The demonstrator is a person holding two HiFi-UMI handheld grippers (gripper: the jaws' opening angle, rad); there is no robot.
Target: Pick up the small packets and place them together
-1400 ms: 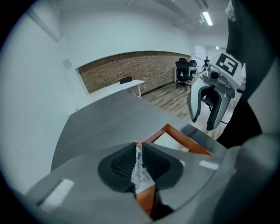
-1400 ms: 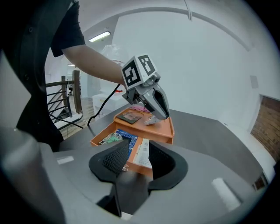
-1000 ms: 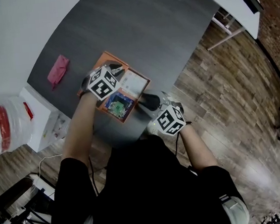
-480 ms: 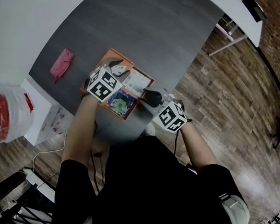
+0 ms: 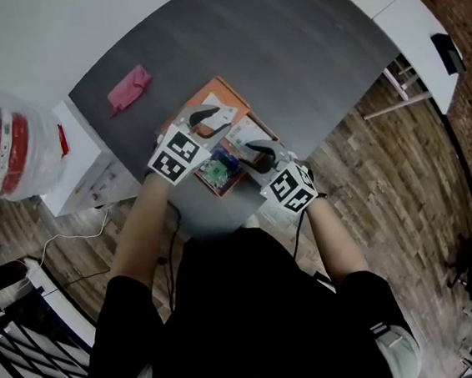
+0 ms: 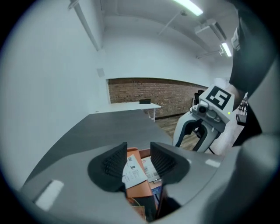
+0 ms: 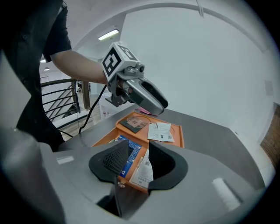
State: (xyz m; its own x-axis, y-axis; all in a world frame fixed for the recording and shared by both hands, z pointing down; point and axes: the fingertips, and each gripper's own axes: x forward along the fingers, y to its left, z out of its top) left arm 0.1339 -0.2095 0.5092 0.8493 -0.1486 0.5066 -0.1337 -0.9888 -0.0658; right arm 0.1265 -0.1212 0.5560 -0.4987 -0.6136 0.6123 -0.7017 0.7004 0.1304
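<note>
A pink item (image 5: 129, 88) is noted on the grey surface (image 5: 304, 34), well apart from the orange tray (image 7: 179, 134), off its far left corner.

The left tool (image 6: 139, 151) is held above the far half of the tray. Its jaws are released. They have just been opened wide and then drawn in slightly, and nothing is pressed by the pads. Through the gap a white packet (image 6: 133, 172) is seen lying flat on the tray below. Beside that packet, on the same far half of the tray, a dark packet (image 7: 133, 123) is recorded.

On the near half of the tray a blue packet (image 7: 128, 159) and a second white packet (image 7: 143, 172) are laid side by side, the white one along the tray's near rim.

The right tool (image 7: 139, 151) is held low over that near rim. Its jaws are likewise released and set apart, with both near packets visible between them. Neither packet is seen to be pressed by a pad.
</note>
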